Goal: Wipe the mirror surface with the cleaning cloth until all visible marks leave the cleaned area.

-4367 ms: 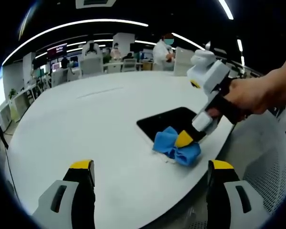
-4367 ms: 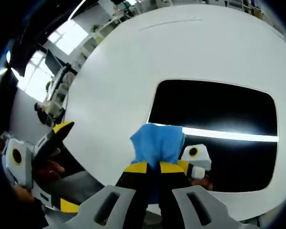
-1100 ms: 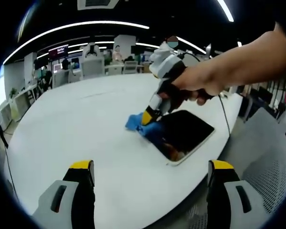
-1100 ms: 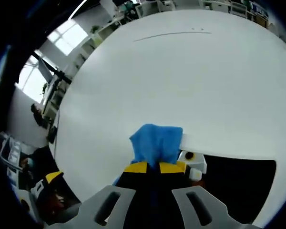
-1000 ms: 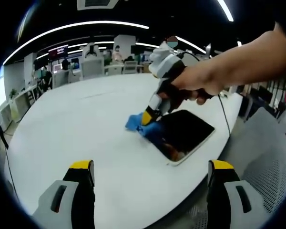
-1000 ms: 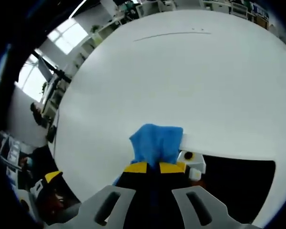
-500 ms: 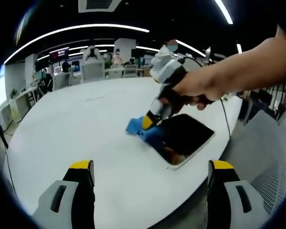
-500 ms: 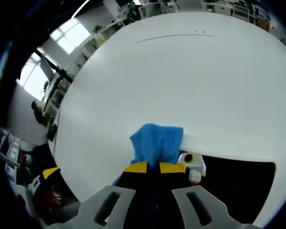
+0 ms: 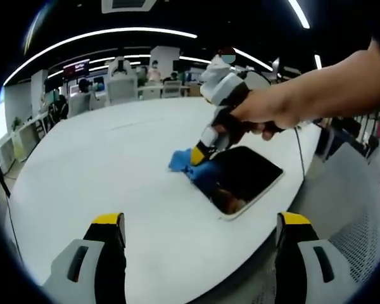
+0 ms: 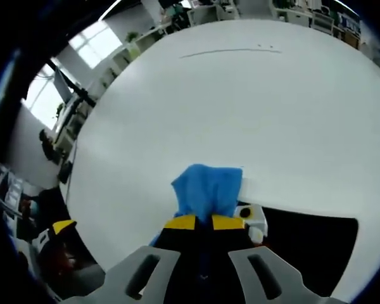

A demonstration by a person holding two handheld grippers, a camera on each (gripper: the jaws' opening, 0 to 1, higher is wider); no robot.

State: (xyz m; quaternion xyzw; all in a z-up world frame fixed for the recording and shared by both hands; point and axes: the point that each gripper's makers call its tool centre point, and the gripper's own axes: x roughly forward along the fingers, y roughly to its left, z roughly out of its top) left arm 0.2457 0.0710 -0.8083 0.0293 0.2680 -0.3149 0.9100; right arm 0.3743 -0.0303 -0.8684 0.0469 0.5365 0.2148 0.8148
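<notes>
A dark rectangular mirror (image 9: pixel 244 179) with a white rim lies flat near the right edge of the white table (image 9: pixel 114 164). A person's hand holds my right gripper (image 9: pixel 196 156), which is shut on the blue cleaning cloth (image 9: pixel 191 166) and presses it onto the mirror's far left corner. In the right gripper view the cloth (image 10: pixel 206 191) bulges above the closed yellow-tipped jaws of the gripper (image 10: pixel 204 222), with the mirror (image 10: pixel 304 244) dark to the lower right. My left gripper (image 9: pixel 196 221) hangs open over the near table edge, well short of the mirror.
The round white table (image 10: pixel 240 107) stretches far to the left and back. A grey mesh chair (image 9: pixel 351 215) stands at the right beside the table. Desks, chairs and people fill the far office background (image 9: pixel 145 79).
Since 4.4 s ago the right gripper has carried the cloth from the mirror's near edge to its far left corner. Over the last second it has barely shifted.
</notes>
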